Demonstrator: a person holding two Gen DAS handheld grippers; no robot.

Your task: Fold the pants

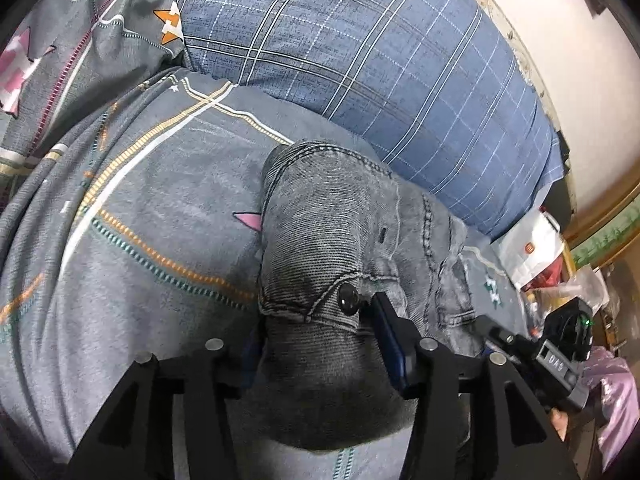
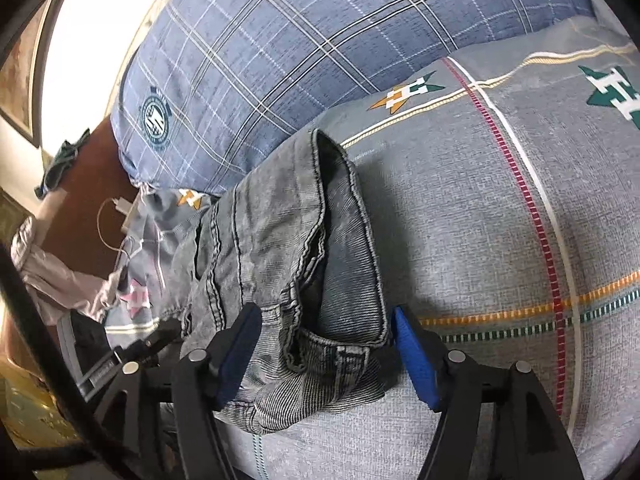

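Grey denim pants (image 1: 332,236) lie folded on a grey patterned bed sheet (image 1: 160,208). In the left wrist view the waistband end with its dark button (image 1: 349,298) lies between the fingers of my left gripper (image 1: 316,332), whose jaws stand wide apart around the bundle. In the right wrist view the pants (image 2: 288,248) show hems and a belt loop; my right gripper (image 2: 324,340) is open with its blue pads (image 2: 412,356) on either side of the denim. The other gripper (image 1: 560,356) shows at the right edge of the left wrist view.
A blue plaid pillow (image 1: 380,60) lies just behind the pants. A second grey patterned pillow (image 1: 80,40) is at far left. A white bag (image 1: 532,248) and clutter sit beside the bed. A brown nightstand (image 2: 84,200) with a cable stands beyond the bed edge.
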